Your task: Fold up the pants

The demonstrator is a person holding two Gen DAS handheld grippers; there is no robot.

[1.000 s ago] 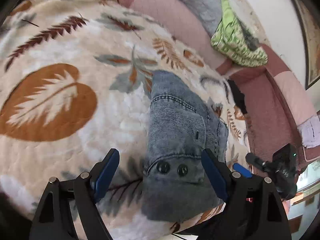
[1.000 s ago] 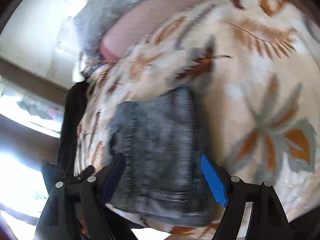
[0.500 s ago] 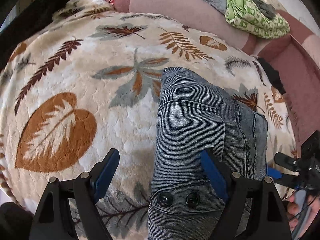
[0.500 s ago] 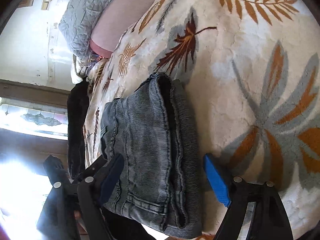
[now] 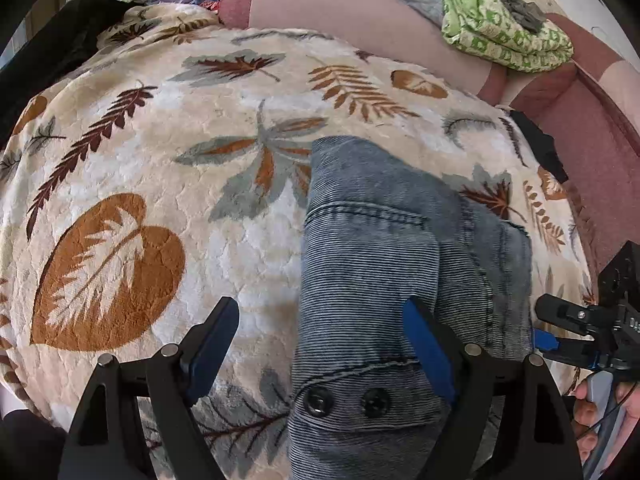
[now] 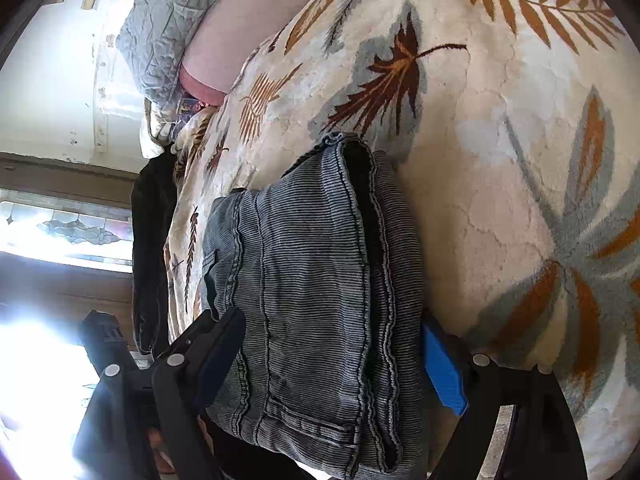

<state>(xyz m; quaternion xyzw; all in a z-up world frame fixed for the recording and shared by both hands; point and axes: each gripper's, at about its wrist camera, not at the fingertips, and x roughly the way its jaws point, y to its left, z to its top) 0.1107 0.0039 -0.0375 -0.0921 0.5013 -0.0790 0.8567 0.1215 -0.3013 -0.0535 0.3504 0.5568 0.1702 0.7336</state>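
Both my grippers tilt steeply down over the folded grey denim pants [image 5: 384,280], which lie on a cream blanket [image 5: 160,160] printed with rust and grey leaves, spread over a pink sofa [image 5: 340,8] holding a green cloth [image 5: 500,28]. My left gripper [image 5: 320,344] stands wide and released, its right blue pad over the waistband near two dark buttons. My right gripper [image 6: 332,360] is opening, straddling the folded stack, grasping nothing.

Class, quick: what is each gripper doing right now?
Left gripper: open, holding nothing, over the folded jeans' edge.
Right gripper: jaws opening, straddling the jeans.
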